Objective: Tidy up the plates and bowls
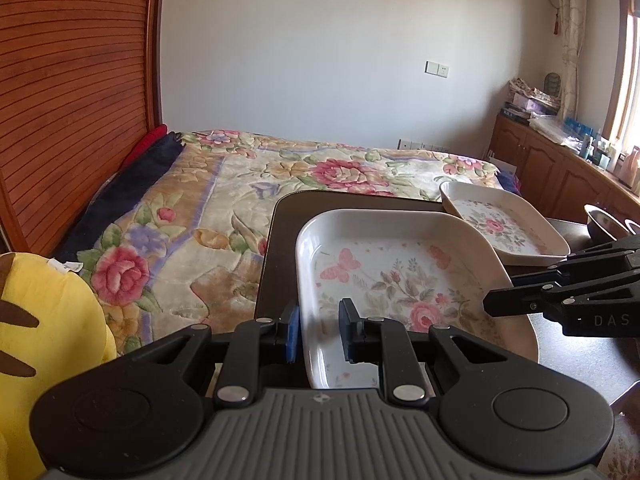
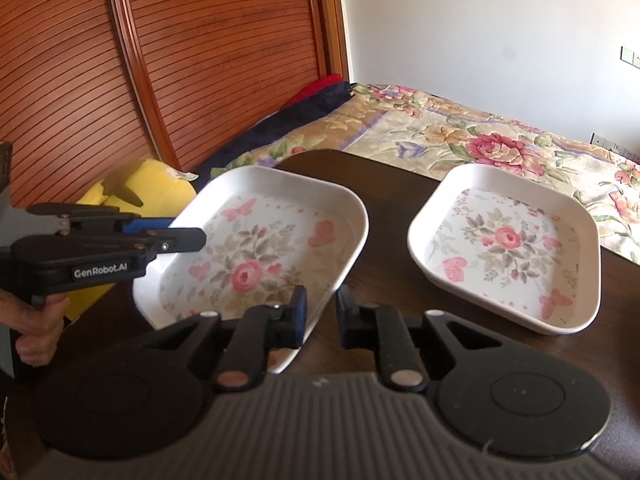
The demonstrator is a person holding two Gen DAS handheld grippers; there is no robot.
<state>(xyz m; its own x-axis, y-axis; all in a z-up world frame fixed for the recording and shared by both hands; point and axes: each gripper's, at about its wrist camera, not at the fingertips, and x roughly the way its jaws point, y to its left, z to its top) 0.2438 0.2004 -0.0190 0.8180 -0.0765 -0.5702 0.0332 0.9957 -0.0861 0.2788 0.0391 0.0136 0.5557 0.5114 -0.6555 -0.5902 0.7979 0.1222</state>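
Pinching opposite rims of the near plate [image 1: 400,280], both tongs [image 1: 319,334] [image 2: 321,314]; only the left view shows a metal bowl [image 1: 604,222].

A home bedroom. Shown by a bed under a floral quilt [image 1: 304,172], backed on the left by a slatted wooden headboard [image 1: 72,80], with a yellow plush toy [image 1: 44,320] near at the left. At far right, low wooden cabinets [image 1: 560,168] piled with boxes and bottles beneath a curtained window [image 1: 570,32]. Wall sockets [image 1: 437,68] on the plain far wall.
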